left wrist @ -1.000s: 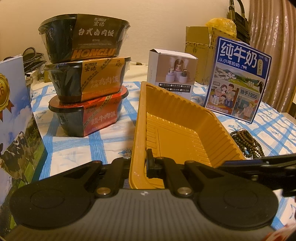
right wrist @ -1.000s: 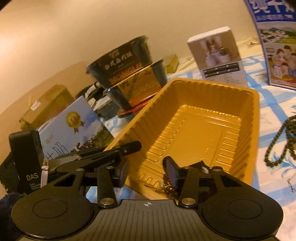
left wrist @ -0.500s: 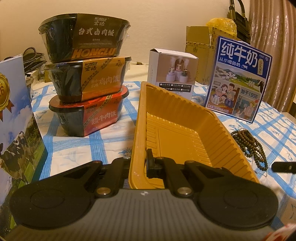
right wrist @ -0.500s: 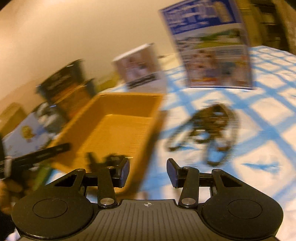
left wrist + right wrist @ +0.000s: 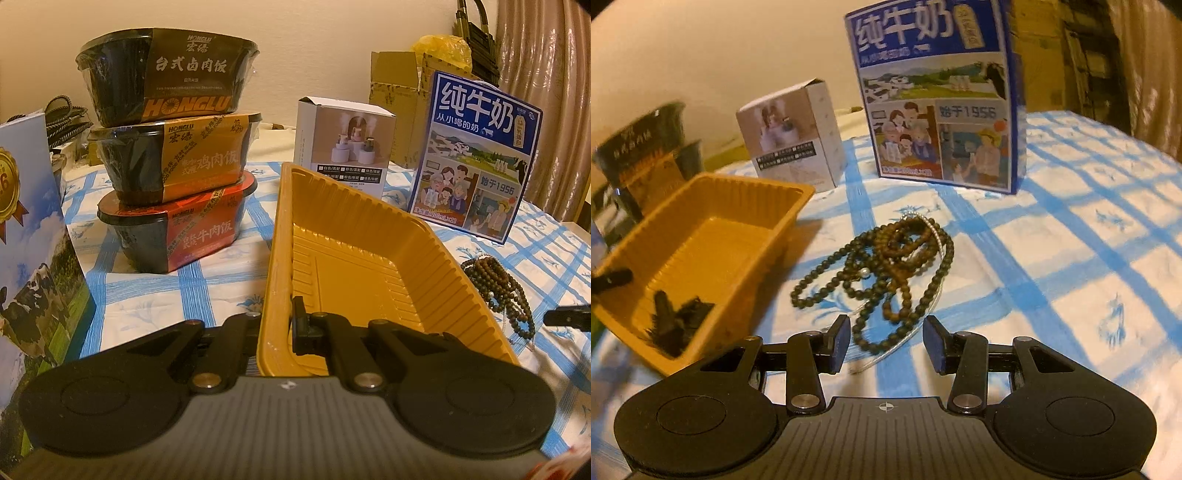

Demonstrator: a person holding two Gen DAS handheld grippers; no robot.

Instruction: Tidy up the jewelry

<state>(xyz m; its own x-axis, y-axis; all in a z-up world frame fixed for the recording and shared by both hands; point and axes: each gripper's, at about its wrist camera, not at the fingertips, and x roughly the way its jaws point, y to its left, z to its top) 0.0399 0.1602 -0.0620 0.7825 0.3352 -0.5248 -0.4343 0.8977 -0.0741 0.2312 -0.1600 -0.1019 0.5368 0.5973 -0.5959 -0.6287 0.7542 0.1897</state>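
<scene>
A yellow plastic tray (image 5: 369, 236) (image 5: 713, 229) lies on the blue-checked tablecloth. My left gripper (image 5: 277, 328) is shut on the tray's near rim. A dark piece of jewelry (image 5: 687, 321) lies in the tray's near corner, beside the left gripper's finger. A heap of dark and brown bead strings with a thin silver chain (image 5: 897, 266) (image 5: 498, 284) lies on the cloth right of the tray. My right gripper (image 5: 884, 345) is open and empty, low over the near end of the heap, its tip (image 5: 569, 317) showing in the left wrist view.
Three stacked instant-meal bowls (image 5: 170, 147) stand left of the tray. A small white box (image 5: 343, 147) (image 5: 792, 133) and a blue milk carton (image 5: 476, 155) (image 5: 938, 96) stand behind. Another carton (image 5: 33, 240) stands at the left edge. Cardboard boxes (image 5: 399, 99) sit at the back.
My right gripper opened, left a dark piece in the tray's near corner, and swung right to the bead heap on the cloth. The left gripper has kept hold of the tray rim.
</scene>
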